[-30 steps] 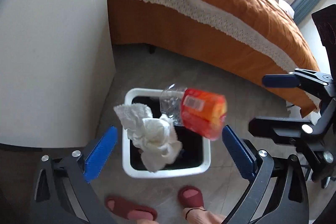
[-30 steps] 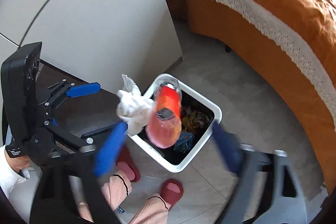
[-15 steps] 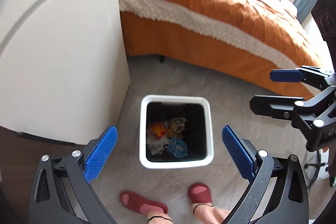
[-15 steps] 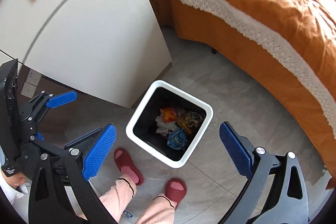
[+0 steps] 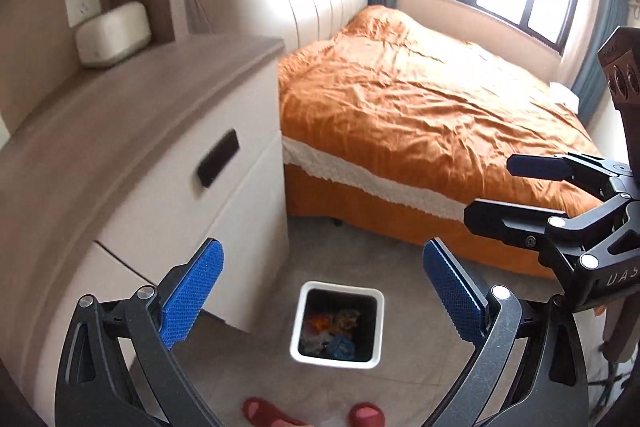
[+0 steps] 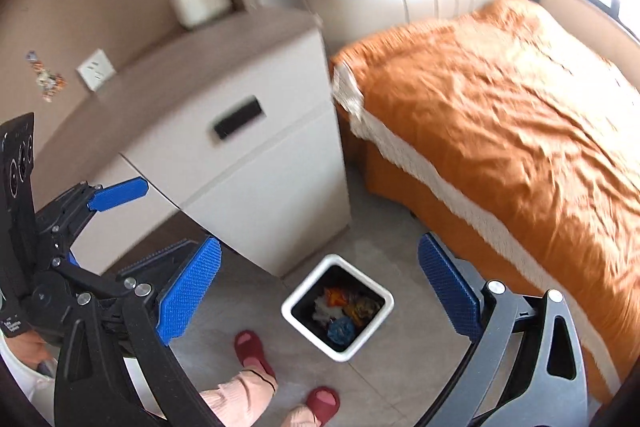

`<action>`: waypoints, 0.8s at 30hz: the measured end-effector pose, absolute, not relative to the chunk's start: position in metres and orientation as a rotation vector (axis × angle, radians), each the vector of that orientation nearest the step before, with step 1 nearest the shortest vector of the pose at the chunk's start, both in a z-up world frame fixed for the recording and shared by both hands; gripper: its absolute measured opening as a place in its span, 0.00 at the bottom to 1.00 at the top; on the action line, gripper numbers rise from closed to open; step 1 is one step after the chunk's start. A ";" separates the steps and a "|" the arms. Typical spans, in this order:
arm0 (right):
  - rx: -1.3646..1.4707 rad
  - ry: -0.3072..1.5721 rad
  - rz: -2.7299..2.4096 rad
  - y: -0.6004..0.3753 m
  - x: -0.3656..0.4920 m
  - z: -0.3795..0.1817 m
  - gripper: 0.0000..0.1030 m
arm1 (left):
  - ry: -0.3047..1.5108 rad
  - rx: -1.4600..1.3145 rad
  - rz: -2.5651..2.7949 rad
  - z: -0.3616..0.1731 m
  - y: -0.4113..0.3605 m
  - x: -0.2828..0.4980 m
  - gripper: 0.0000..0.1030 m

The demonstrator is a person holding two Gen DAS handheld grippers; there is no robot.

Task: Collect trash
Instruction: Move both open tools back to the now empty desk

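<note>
A white square trash bin (image 5: 297, 331) (image 6: 380, 323) stands on the grey floor beside the nightstand. Crumpled trash (image 5: 334, 331) (image 6: 344, 311) lies inside it: orange, white and blue pieces. My left gripper (image 5: 324, 291) hangs well above the bin, open, with nothing between its blue pads. My right gripper (image 6: 320, 291) is also high above the bin and open, holding nothing. The right gripper shows at the right edge of the left wrist view (image 5: 504, 191), and the left gripper at the left of the right wrist view (image 6: 160, 223).
A white nightstand (image 5: 160, 163) (image 6: 240, 131) stands left of the bin, with a cream box (image 5: 114, 33) on its top. A bed with an orange cover (image 5: 420, 107) (image 6: 500, 115) fills the right. The person's feet in red slippers (image 6: 252, 351) stand in front of the bin.
A second ago a tissue wad and an orange-labelled bottle were falling over the bin; they now lie inside. Both open grippers have risen and tilted up, bringing nightstand top and bed into view.
</note>
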State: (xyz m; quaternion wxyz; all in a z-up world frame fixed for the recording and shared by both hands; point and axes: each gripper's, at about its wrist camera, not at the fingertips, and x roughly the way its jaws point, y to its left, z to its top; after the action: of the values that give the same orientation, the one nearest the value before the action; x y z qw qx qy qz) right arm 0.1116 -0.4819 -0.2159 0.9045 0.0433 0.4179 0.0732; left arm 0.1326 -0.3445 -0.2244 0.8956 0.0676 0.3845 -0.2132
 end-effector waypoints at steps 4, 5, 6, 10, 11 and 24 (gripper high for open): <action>0.043 0.778 0.227 -0.462 0.118 -0.173 0.95 | 0.733 0.106 -0.357 -0.179 -0.322 0.115 0.95; 0.028 0.762 0.246 -0.453 0.120 -0.162 0.95 | 0.712 0.105 -0.331 -0.166 -0.314 0.110 0.95; 0.013 0.736 0.265 -0.443 0.120 -0.151 0.95 | 0.695 0.107 -0.307 -0.153 -0.305 0.107 0.95; -0.006 0.625 0.321 -0.406 0.116 -0.114 0.95 | 0.622 0.105 -0.212 -0.111 -0.265 0.093 0.95; -0.002 0.604 0.340 -0.397 0.114 -0.108 0.95 | 0.606 0.096 -0.188 -0.102 -0.254 0.091 0.95; -0.054 0.473 0.471 -0.257 0.109 -0.060 0.96 | 0.497 0.120 -0.057 -0.047 -0.123 0.070 0.95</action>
State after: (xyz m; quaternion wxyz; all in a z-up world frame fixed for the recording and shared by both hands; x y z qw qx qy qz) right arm 0.1088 -0.2568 -0.0596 0.9445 -0.0265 0.2321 0.2312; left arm 0.0700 -0.1234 -0.0474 0.9671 0.0592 0.2457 -0.0283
